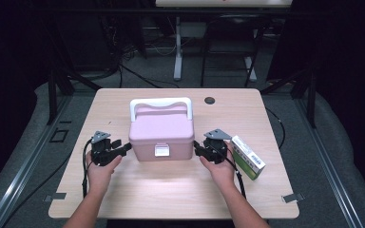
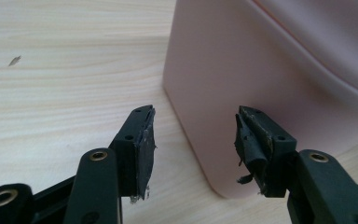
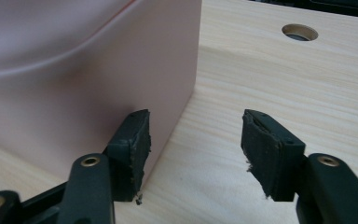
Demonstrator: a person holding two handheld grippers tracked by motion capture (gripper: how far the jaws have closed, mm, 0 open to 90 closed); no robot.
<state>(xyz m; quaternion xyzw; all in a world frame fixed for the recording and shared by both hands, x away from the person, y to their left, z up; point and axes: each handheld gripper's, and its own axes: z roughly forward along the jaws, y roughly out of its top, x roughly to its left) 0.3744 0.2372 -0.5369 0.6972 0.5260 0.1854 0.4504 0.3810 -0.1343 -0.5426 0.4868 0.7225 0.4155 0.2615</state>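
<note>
A pink box (image 1: 161, 135) with a white handle (image 1: 160, 102) and a white front latch (image 1: 161, 150) stands closed in the middle of the wooden table (image 1: 171, 190). My left gripper (image 1: 123, 147) is at the box's left lower corner, jaws open. In the left gripper view the rounded corner of the pink box (image 2: 261, 70) lies just beyond the left gripper (image 2: 193, 135), untouched by the pads. My right gripper (image 1: 197, 148) is at the box's right side, also open. In the right gripper view an edge of the pink box (image 3: 74, 70) lies ahead of the right gripper (image 3: 196, 140), with no contact.
A green and white carton (image 1: 248, 156) lies on the table just right of my right hand. A round cable hole (image 1: 210, 100) sits in the tabletop behind the box, also seen as the hole (image 3: 299, 31) in the right gripper view. Dark frames and cables surround the table.
</note>
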